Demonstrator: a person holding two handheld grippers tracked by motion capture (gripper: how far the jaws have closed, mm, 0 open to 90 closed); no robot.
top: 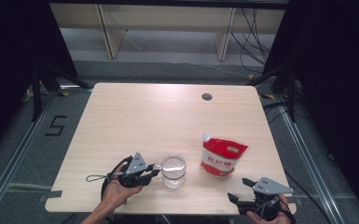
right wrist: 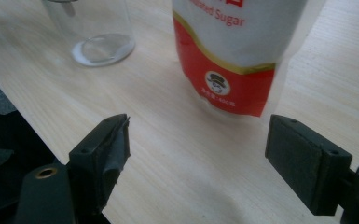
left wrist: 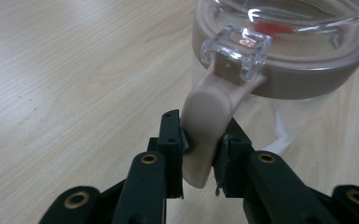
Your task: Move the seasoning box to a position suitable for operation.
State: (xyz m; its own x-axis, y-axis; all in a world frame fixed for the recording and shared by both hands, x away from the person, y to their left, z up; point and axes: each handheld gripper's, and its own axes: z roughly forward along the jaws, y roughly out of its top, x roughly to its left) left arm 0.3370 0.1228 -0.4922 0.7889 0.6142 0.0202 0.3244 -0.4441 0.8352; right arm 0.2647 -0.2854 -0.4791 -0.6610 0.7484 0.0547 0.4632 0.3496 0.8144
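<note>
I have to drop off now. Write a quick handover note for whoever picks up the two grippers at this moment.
Left gripper: shut on the beige tab that hangs from the clasp of the clear jar, near the table's front edge.
Right gripper: open and empty, low over the table, jaws pointing at the bottom of the sugar pouch.
The pouch lies flat to the right of the jar, white cap on, spout pointing away from the person.
Done: latch tab gripped; the jar looks empty.
Left, probably: open the jar lid, pick up the pouch, uncap it and pour sugar in.
</note>
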